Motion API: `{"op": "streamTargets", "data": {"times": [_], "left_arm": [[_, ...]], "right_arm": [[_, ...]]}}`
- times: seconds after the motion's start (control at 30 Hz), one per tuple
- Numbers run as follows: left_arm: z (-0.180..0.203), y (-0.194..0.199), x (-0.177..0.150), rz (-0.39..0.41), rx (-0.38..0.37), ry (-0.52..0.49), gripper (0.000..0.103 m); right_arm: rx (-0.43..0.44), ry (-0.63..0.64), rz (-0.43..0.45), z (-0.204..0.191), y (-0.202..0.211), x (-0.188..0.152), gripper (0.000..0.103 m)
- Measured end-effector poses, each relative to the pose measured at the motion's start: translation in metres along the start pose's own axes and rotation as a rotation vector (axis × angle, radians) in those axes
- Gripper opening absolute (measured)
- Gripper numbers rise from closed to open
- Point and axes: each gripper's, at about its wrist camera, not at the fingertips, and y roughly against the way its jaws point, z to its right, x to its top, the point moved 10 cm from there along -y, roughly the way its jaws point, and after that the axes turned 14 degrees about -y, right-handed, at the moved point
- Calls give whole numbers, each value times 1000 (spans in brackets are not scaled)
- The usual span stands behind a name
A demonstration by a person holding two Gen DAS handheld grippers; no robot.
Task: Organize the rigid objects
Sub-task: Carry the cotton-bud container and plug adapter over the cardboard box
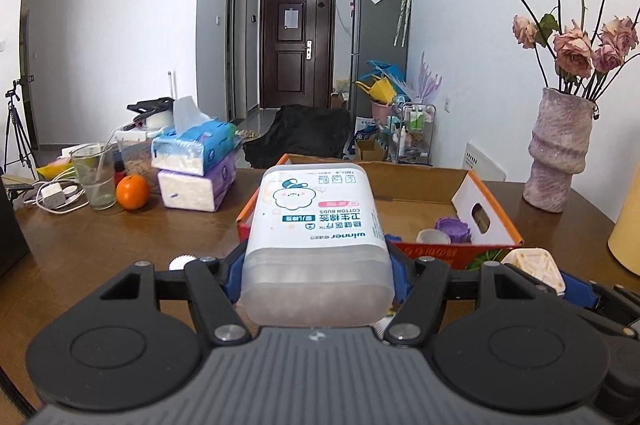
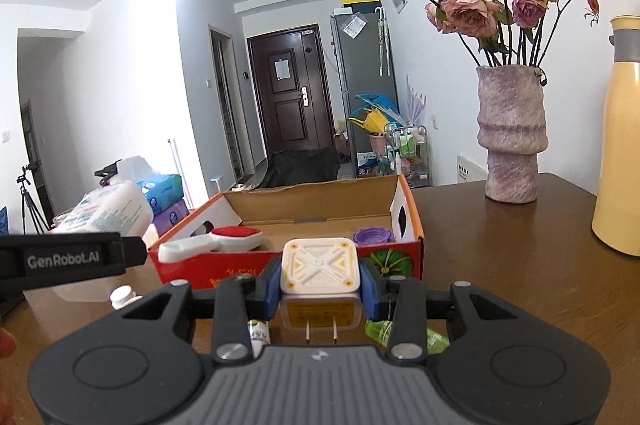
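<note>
Translucent plastic, white label: cotton-bud box [image 1: 318, 245] pinched between the blue pads of the left claw [image 1: 316, 275], lying lengthwise along the fingers, label upside down to the camera, lifted clear of the brown wooden surface [image 1: 100, 245]. Just beyond, open cardboard box [image 1: 424, 185] with orange-red outer walls; inside, near its right end, a purple ribbed lid [image 1: 453, 228] and a small pale cup-like piece [image 1: 427, 236] beside it. Left of the cardboard box: two stacked tissue packs [image 1: 196, 165], an orange [image 1: 132, 191], a drinking glass with straw [image 1: 93, 177], a white charger and cables [image 1: 54, 193]. Right: mottled pink vase [image 1: 558, 151] of dried roses. Lower right edge: right claw carrying a white plug.

Right wrist view. White square plug adapter [image 2: 318, 267], two metal prongs toward the camera, clamped between the blue pads of the right claw [image 2: 320, 287], held above the surface [image 2: 500, 285], just short of the cardboard box's [image 2: 320, 199] near wall. Inside the box: a white handled brush with red pad [image 2: 216, 243] at left, purple lid [image 2: 373, 235] at right. At left, left claw's black finger [image 2: 72, 259] with the cotton-bud box [image 2: 108, 215] beyond it. Beneath the right claw: small white bottle cap [image 2: 122, 296], a small labelled vial [image 2: 259, 335], a green translucent item [image 2: 400, 333], identity unclear. Far right: vase [image 2: 512, 137] and a tall yellow flask [image 2: 618, 161].
</note>
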Motion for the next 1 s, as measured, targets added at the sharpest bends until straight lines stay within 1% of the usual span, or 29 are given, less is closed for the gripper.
{"op": "streamTargets", "data": {"times": [0.3, 0.67, 1.0], "left_arm": [[10, -22, 21, 7, -13, 19, 67], [24, -61, 44, 2, -33, 40, 67], [33, -92, 56, -8, -45, 38, 67]], "right_arm": [[-3, 13, 28, 0, -19, 18, 38], [-14, 13, 22, 6, -55, 30, 38], [-21, 13, 16, 13, -88, 44, 38]]}}
